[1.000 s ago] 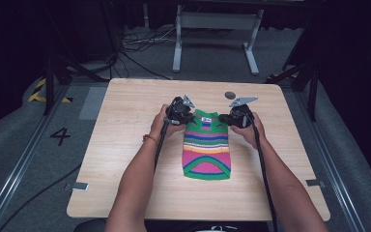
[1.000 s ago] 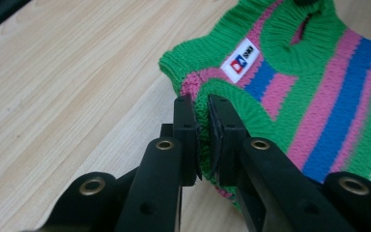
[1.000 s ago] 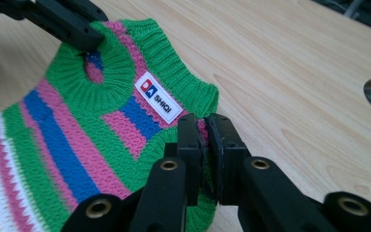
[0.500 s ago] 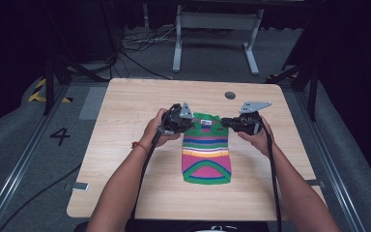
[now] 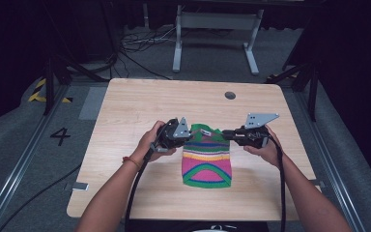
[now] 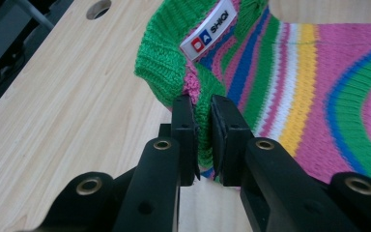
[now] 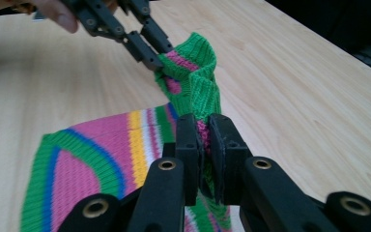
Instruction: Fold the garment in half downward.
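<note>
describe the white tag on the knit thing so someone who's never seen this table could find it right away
Start at the light wooden table; near its middle lies a small striped knit garment, pinched at its far corners by the left tool and the right tool. Inside its green ribbed neck sits the white label. It is the one white patch, with red and blue squares and printed letters.

wooden table [image 5: 125, 121] (round hole [image 5: 230, 95]), floor 4 [image 5: 60, 136]

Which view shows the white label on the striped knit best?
The left gripper view: the white label sits close, its lettering legible inside the green collar. The high view shows it as a small white patch. In the right gripper view I cannot make it out.
</note>
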`<state>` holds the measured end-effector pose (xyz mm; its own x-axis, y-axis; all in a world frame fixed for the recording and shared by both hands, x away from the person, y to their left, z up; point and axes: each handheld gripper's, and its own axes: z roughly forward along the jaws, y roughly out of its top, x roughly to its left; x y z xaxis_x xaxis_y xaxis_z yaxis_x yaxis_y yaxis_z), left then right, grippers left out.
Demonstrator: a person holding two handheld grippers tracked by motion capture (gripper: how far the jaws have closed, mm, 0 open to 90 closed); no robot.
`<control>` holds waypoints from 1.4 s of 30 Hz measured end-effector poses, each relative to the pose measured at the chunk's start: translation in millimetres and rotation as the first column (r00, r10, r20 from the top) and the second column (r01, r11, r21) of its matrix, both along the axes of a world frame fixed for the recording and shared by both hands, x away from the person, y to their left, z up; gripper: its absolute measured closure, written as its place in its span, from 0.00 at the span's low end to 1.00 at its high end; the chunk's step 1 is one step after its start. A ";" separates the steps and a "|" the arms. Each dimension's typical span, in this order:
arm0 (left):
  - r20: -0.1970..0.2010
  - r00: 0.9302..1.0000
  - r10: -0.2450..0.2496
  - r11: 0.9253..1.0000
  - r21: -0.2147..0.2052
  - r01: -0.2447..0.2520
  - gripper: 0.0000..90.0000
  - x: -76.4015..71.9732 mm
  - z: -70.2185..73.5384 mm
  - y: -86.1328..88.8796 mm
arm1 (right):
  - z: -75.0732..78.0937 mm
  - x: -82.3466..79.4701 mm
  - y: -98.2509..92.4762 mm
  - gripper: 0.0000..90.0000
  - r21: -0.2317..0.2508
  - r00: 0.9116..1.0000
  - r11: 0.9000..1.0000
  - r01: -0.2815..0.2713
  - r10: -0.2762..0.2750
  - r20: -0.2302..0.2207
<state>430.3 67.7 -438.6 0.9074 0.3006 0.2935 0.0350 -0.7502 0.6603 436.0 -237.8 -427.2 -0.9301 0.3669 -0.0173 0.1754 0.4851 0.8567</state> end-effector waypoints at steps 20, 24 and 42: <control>-0.022 0.992 -0.120 0.988 0.091 0.122 0.88 -58.2 -17.3 3.5 | -20.1 -60.0 -0.3 0.90 -0.123 0.986 0.979 -0.163 0.157 -0.054; -0.051 0.990 -0.131 0.986 0.099 0.136 0.88 -67.1 -23.8 5.5 | -31.8 -69.0 0.3 0.90 -0.154 0.983 0.972 -0.177 0.167 -0.072; -0.202 0.977 -0.061 0.998 0.017 0.065 0.66 -62.6 -42.7 -11.7 | -48.7 -77.8 22.3 0.73 -0.195 0.995 0.978 -0.076 0.061 -0.083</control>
<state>367.7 56.0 -481.3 0.9656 0.2362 0.1090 0.1176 -0.7702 0.6268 358.3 -215.5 -475.9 -0.9542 0.2990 -0.0115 0.1969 0.6565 0.7282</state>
